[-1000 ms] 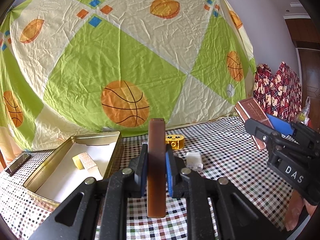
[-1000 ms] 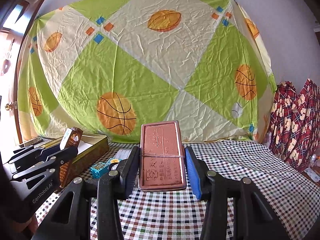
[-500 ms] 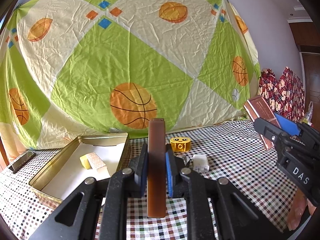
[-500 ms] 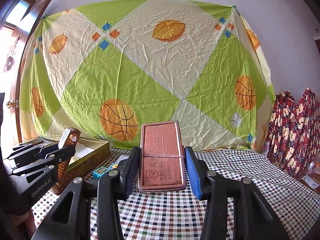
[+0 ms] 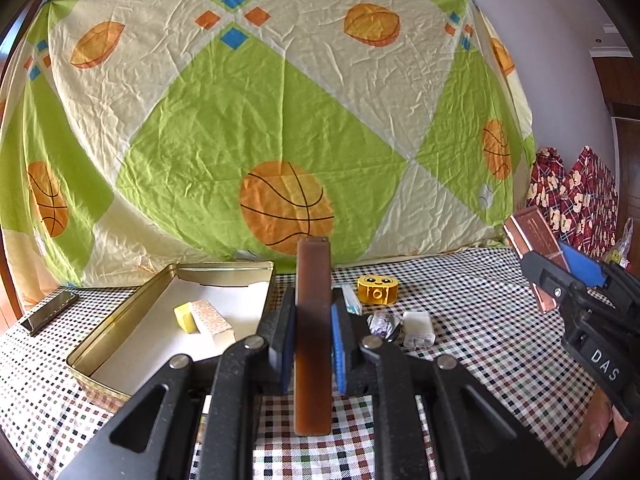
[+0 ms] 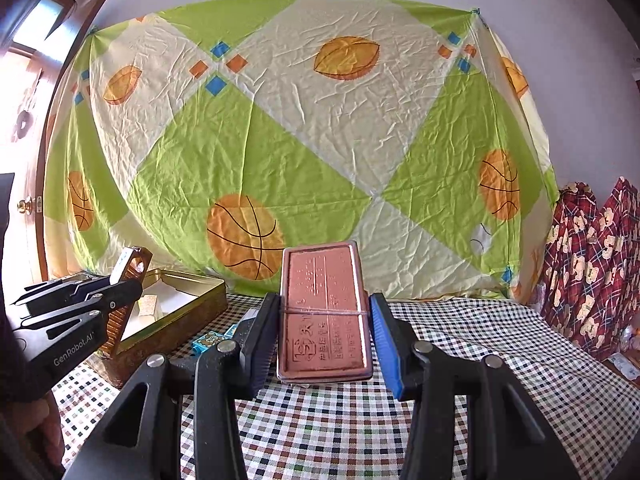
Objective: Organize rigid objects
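The left gripper (image 5: 313, 340) clamps an upright brown bar (image 5: 313, 332). The right gripper (image 6: 324, 344) grips a copper-coloured tin (image 6: 323, 312) above the checked tablecloth (image 6: 460, 360).

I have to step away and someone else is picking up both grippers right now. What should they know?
Left hand-held gripper: shut on a thin brown block, held upright on edge above the table.
Right hand-held gripper: shut on a flat copper-coloured tin, held upright.
Gold tray, to the left on the checked table: open, with a yellow-and-white block already in it.
Still loose on the table: yellow smiley brick, white cube, a small shiny piece and a blue brick.
Left to do: probably place both held items in the tray, then collect the loose ones.
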Tool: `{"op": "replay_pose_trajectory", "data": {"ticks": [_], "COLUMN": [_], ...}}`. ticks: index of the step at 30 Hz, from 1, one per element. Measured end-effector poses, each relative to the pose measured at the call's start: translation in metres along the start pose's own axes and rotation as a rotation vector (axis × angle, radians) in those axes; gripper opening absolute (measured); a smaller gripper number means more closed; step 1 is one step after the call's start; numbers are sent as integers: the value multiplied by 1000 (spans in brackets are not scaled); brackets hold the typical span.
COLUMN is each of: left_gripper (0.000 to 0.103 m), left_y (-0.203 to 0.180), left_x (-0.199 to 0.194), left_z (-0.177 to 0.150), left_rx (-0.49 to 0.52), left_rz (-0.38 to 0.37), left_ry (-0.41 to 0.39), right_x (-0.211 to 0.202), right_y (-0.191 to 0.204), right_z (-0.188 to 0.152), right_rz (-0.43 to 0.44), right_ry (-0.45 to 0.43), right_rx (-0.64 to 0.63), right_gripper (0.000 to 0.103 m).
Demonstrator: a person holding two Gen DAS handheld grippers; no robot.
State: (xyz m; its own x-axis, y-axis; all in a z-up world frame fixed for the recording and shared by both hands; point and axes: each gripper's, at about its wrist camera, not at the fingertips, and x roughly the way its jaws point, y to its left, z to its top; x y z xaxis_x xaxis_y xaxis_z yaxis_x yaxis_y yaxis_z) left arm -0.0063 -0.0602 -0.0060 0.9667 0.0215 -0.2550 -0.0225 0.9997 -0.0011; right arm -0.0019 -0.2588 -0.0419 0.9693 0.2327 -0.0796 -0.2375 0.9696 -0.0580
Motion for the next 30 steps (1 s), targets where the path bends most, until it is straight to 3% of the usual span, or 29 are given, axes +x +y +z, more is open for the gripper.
{"op": "replay_pose_trajectory", "data": {"ticks": [30], "left_gripper": [14], "left_y": [59], "left_x": [-8], "left_z": [28], "left_rx": [-59], "left_rz": [33], "left_ry": [-15], "right_x": [23], "right_y": [50], "right_z": [44], "right_rz": [147], "right_ry": [-4], "right_rx": [-6], "right_gripper": [48]}}
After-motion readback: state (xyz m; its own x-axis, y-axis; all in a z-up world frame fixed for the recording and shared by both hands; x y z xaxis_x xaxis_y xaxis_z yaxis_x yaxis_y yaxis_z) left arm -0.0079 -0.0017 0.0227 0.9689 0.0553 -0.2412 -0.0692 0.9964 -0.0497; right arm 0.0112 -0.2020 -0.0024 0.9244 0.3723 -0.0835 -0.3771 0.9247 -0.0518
